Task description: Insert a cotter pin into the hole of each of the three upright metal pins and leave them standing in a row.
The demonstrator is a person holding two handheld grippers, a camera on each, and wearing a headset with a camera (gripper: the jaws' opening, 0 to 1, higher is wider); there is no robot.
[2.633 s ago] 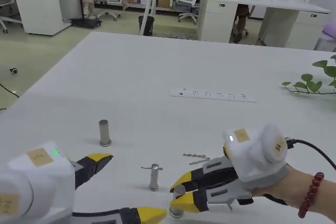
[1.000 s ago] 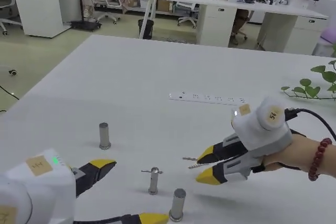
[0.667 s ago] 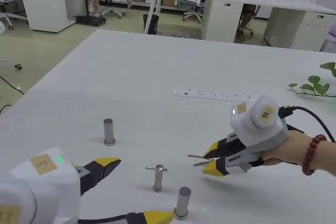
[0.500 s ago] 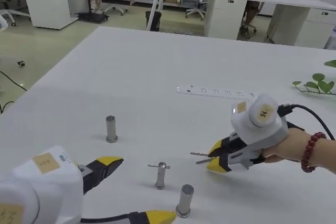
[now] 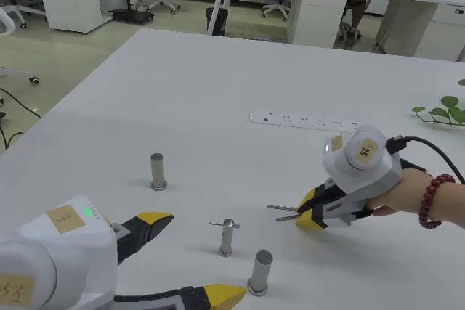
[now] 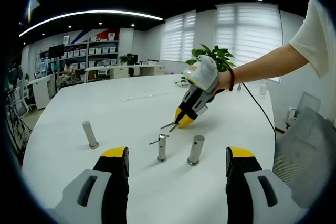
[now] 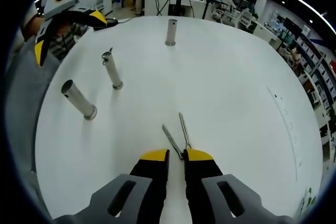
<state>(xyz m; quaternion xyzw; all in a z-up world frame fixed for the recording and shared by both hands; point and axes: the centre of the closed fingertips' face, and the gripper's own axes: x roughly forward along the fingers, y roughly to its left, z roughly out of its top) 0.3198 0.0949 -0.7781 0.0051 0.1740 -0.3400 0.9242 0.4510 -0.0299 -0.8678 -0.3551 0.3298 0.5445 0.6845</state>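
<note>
Overall: white table (image 5: 218,92) carries everything. L gripper (image 6: 176,156): jaws wide, nothing between them, held at the near side facing the pins. R gripper (image 7: 177,155): jaws narrow, almost together, tips down at the table w/ the near ends of two loose cotter pins (image 7: 184,129) in the gap; whether one is pinched can't be told. Three metal pins stand upright, well apart: far pin (image 5: 157,170) bare, middle pin (image 5: 227,237) w/ a cotter pin (image 5: 221,223) through its top, near pin (image 5: 259,270) bare. Step in hand, prob.: picking up one loose cotter pin. To do it well: take one only, since the two lie close & splayed; grip at the end so most of the length sticks out straight; lift level, then line it up w/ the hole of a bare pin w/o knocking it over.
</note>
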